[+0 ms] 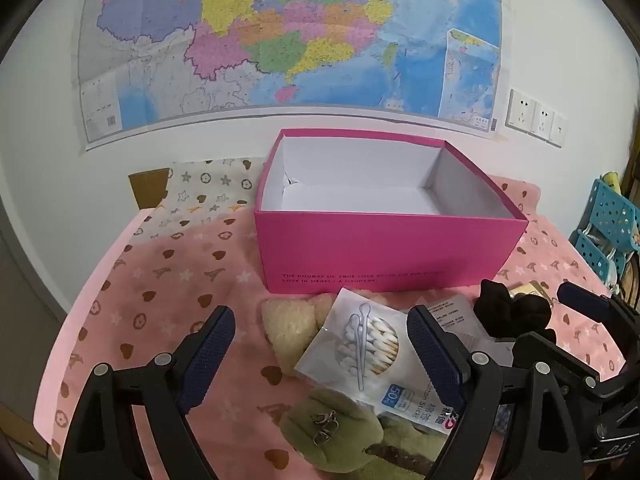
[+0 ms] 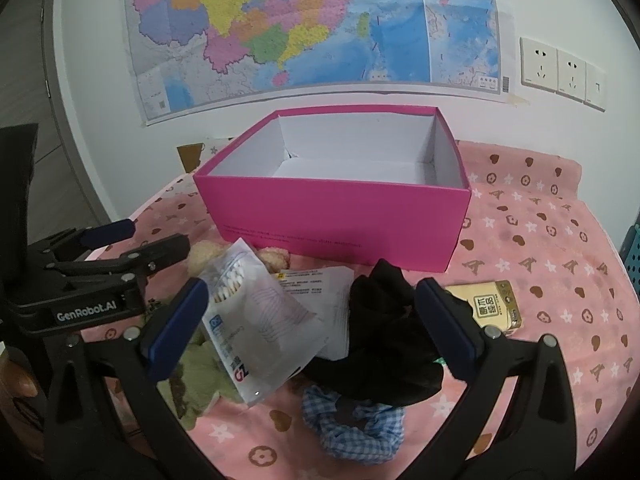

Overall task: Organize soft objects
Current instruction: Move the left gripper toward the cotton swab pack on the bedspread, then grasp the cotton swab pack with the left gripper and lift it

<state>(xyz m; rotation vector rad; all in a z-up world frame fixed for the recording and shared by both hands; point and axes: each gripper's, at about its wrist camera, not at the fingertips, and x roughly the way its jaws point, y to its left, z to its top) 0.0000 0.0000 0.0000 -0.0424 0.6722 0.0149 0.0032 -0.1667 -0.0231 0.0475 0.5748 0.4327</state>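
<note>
Your left gripper (image 1: 322, 346) hangs with its jaws spread wide and nothing between the pads; right under its near end lies a green plush toy (image 1: 332, 432), and the bag of cotton swabs (image 1: 372, 356) sits in the gap between the two fingers, resting partly on that plush and partly on a beige fluffy piece (image 1: 288, 324) just ahead and to the left. Your right gripper (image 2: 312, 324) is likewise spread apart and grips nothing; a blue checked scrunchie (image 2: 352, 428) lies closest beneath it, with a heap of black fabric (image 2: 384, 344) just beyond, reaching between the fingers toward the right pad. A white printed sheet (image 2: 320, 292) lies between the swab bag and the black fabric. Just outside the right finger is a small yellow pack (image 2: 490, 304). Farther ahead of both claws stands the open pink box (image 2: 340, 216) on the pink patterned cloth (image 2: 540, 240), its white inside bare. Behind it, a map (image 2: 312, 20) hangs on the wall.
</note>
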